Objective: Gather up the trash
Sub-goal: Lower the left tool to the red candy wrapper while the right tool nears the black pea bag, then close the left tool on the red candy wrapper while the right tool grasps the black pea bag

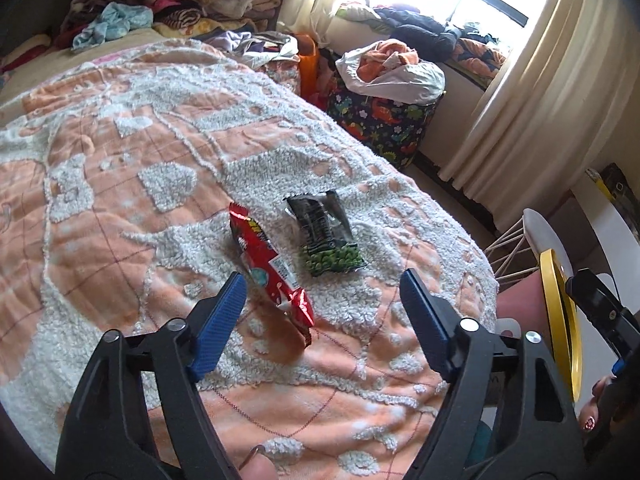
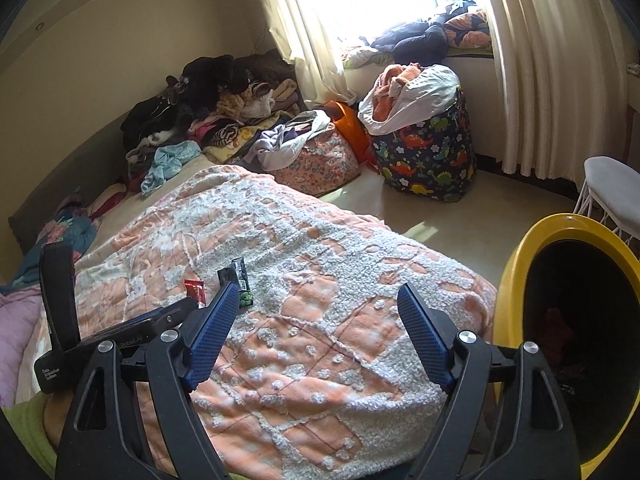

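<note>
Now left gripper [image 1: 320,292] agape over red wrapper [image 1: 269,264] (untouched); right gripper [image 2: 316,304] agape.

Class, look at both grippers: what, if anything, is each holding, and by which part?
Nothing is held. The left gripper stands open over the red wrapper; the right gripper is open and empty.

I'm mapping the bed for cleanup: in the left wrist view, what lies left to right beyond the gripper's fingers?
Red wrapper → black-and-green snack packet → white wire stool → yellow bin.
</note>
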A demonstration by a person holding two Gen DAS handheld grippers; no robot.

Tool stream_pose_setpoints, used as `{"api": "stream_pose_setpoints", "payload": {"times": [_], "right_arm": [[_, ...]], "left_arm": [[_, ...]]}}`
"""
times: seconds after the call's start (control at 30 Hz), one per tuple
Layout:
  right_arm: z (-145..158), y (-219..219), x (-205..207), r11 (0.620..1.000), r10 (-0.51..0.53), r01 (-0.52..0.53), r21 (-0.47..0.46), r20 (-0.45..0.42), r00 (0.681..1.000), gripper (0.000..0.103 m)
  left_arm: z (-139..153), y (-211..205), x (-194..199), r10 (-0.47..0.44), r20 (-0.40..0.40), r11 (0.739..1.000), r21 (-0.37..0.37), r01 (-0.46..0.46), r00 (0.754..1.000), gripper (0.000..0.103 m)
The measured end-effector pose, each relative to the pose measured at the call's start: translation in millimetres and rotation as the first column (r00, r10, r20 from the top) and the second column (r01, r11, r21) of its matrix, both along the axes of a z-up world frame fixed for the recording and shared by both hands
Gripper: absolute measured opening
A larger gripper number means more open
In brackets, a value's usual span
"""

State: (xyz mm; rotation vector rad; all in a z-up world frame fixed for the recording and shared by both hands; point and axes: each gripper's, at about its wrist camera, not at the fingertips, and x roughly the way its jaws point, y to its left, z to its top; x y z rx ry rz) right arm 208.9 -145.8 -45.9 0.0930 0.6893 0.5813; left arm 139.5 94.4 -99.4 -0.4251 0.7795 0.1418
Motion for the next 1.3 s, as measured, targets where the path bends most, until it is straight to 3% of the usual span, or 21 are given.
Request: {"api": "stream_pose_setpoints", "payload": {"times": [0.23,0.27,0.43,0.57,0.7,0.87,1.0,1.17,1.3], "right_arm": [[-14.1,40.5,20.9,0.997,0.073,-0.073,-0.002,-0.064,0.995,0.079],[-15.5,46.4,23.5,0.997,0.083,-0.083,0.0,-0.071,0.994,0.079],[-30.2,79.6,40.5,0.991,0.126,-0.129,-0.024,-0.118,0.985,0.079],[-44.5,102.5,54.4,0.987,0.154,-0.16,-0.02,-0.169,0.973,0.076],[-58.8,125.2,66.2,0.981,0.182,-0.192,-0.025,-0.22,0.958,0.067],[-74.1,149.3,74.0,0.973,0.217,-0.231,-0.024,-0.26,0.941,0.054],[-83.9,161.4,74.8,0.962,0.257,-0.274,-0.019,-0.289,0.922,0.034],[-79.0,150.9,60.1,0.96,0.272,-0.278,0.01,-0.249,0.93,0.018],[-65.3,122.3,49.4,0.975,0.224,-0.219,0.049,-0.211,0.951,0.016]], "left_arm": [[-18.9,11.3,3.4,0.018,-0.036,0.998,-0.061,-0.02,0.999,0.058],[-20.6,12.0,3.8,0.018,-0.04,0.997,-0.069,-0.02,0.999,0.051],[-32.7,19.4,6.0,0.025,-0.069,0.994,-0.107,-0.032,0.997,0.038],[-37.6,26.3,2.7,0.029,-0.069,0.99,-0.133,-0.039,0.997,0.019],[-36.3,36.4,-3.5,0.048,-0.047,0.982,-0.178,-0.056,0.998,0.014],[-28.0,41.3,-11.1,0.066,-0.007,0.982,-0.179,-0.066,0.998,0.013],[-26.4,42.2,-12.4,0.07,0.002,0.982,-0.178,-0.069,0.998,0.013],[-24.3,38.6,-11.9,0.061,0.016,0.982,-0.177,-0.057,0.998,0.013],[-14.5,29.1,-11.3,0.031,0.056,0.986,-0.166,-0.021,0.998,0.013]]}}
